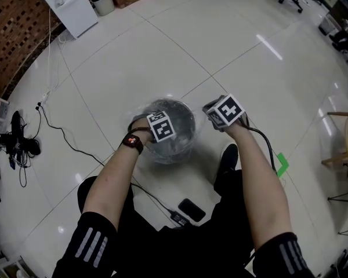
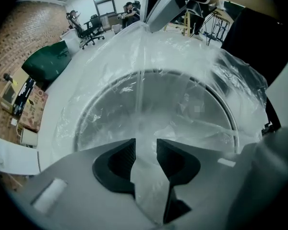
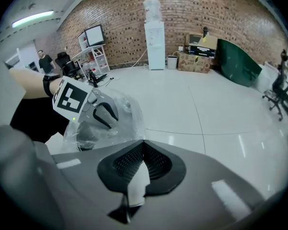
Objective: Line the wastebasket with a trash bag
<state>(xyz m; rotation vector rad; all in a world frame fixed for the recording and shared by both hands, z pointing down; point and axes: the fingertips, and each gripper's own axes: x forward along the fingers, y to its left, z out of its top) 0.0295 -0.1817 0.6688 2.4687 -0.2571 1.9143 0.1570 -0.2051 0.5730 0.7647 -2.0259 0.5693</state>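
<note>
Pinching the bag [image 2: 192, 56] shut-jawed, your right gripper [image 3: 143, 146] tents it over the basket [image 2: 232, 123]; your left gripper [image 2: 145, 150], half open, hovers centre-frame to spread it.

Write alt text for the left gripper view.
Left gripper, jaws apart, points down into a wastebasket whose mouth is covered by a clear bag. At the top, the right gripper holds the bag's film up in a peak; office chairs stand behind.
</note>
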